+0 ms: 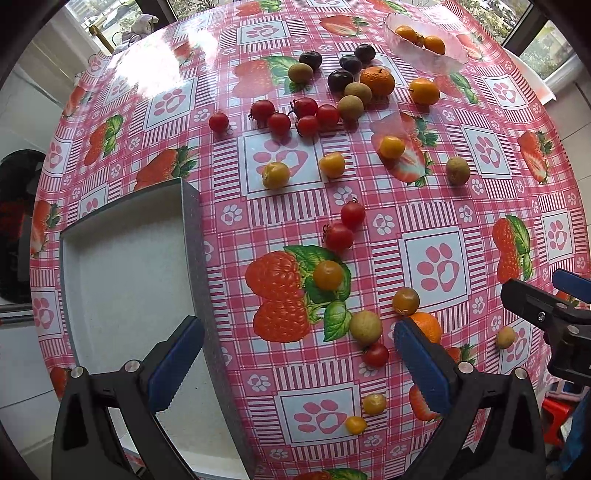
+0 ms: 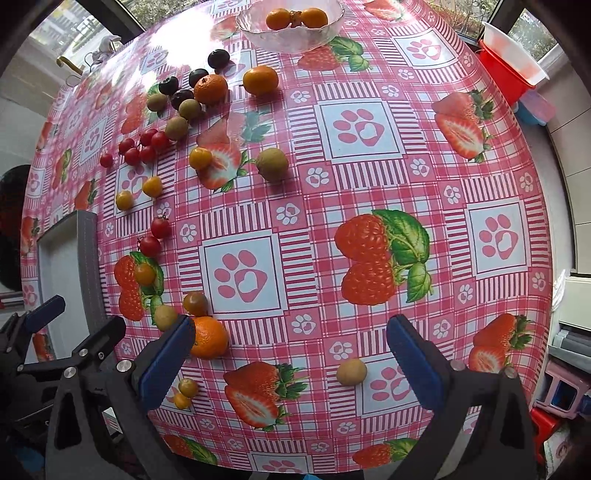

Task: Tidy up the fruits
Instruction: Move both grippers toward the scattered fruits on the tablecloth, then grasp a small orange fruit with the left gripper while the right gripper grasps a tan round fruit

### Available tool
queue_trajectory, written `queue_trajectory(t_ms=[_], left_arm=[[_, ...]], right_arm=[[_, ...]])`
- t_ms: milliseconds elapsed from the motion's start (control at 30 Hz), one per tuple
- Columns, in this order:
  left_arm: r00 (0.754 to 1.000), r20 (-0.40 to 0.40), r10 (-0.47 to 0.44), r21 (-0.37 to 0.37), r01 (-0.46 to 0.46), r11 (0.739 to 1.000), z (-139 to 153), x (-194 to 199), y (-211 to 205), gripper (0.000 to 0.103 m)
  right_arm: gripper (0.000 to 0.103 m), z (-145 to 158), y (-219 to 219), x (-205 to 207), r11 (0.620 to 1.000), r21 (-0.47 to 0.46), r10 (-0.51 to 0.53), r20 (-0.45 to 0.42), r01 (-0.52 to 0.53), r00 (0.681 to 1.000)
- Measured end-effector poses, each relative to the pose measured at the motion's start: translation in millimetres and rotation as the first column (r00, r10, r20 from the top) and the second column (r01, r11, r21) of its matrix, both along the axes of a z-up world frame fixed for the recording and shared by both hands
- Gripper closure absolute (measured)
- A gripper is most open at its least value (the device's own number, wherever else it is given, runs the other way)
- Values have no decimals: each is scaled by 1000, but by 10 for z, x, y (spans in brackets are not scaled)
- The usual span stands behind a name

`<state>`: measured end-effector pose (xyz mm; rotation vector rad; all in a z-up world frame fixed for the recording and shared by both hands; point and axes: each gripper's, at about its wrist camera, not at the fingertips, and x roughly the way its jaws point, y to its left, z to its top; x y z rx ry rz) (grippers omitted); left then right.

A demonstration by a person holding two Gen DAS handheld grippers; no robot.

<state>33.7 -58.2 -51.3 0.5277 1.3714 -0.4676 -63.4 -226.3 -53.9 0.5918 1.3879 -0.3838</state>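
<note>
Many small fruits lie loose on a pink strawberry-print tablecloth: red cherry tomatoes, dark plums, brown longans, yellow cherry tomatoes and tangerines. A glass bowl at the far side holds two tangerines. A white tray with grey rim stands empty at the left. My left gripper is open above the tray's right edge. My right gripper is open too, low over the near table, with a tangerine beside its left finger and a longan between the fingers' span.
A red and white container sits off the table's far right corner. Coloured plastic items stand on the floor at the right. A dark object lies left of the table. Windows run along the far side.
</note>
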Motion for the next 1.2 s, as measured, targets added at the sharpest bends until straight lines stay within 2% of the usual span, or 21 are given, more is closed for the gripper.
queue_trajectory(t_ms=[233, 567, 633, 667, 733, 800, 833, 933, 1000, 1033, 1067, 1100, 1133, 1200], left_arm=[[996, -13, 83, 0, -83, 997, -267, 86, -46, 0], [991, 1, 137, 2, -137, 991, -536, 165, -50, 0], [990, -14, 140, 24, -139, 990, -602, 136, -91, 9], [990, -28, 139, 29, -139, 990, -617, 137, -104, 19], [988, -53, 145, 41, -143, 989, -666, 146, -119, 25], [986, -53, 160, 36, -158, 987, -686, 129, -105, 25], [985, -54, 164, 33, -162, 986, -686, 134, -97, 25], [985, -68, 159, -8, -160, 987, -653, 142, -83, 41], [988, -64, 139, -18, -141, 990, -638, 120, -108, 54], [990, -63, 129, -25, -131, 991, -636, 110, -132, 57], [991, -63, 118, -32, -121, 992, -633, 103, -156, 66], [992, -65, 108, -40, -111, 993, -629, 98, -180, 75], [993, -68, 100, -42, -103, 994, -631, 96, -189, 78], [991, -90, 98, -64, -104, 993, -625, 111, -177, 79]], right_arm=[[0, -198, -162, 334, 998, -8, 65, 4, -65, 998], [2, -457, -255, 727, 989, -40, 141, 14, -141, 990], [3, -487, -245, 804, 985, -55, 164, 16, -163, 986], [4, -502, -237, 827, 983, -63, 172, 15, -171, 985], [4, -498, -214, 878, 981, -77, 178, 29, -176, 984], [13, -530, -219, 902, 982, -74, 178, 33, -175, 984], [25, -550, -223, 918, 982, -68, 179, 31, -177, 983], [30, -623, -178, 953, 980, -76, 189, 40, -186, 981], [37, -623, -143, 1055, 977, -96, 198, 48, -192, 979], [52, -606, -140, 1091, 974, -111, 203, 57, -196, 977], [71, -566, -147, 1099, 972, -126, 209, 66, -200, 976], [75, -546, -163, 1108, 972, -123, 210, 76, -200, 975], [75, -537, -198, 1102, 976, -104, 199, 89, -189, 976], [75, -510, -262, 1076, 981, -91, 178, 101, -169, 979]])
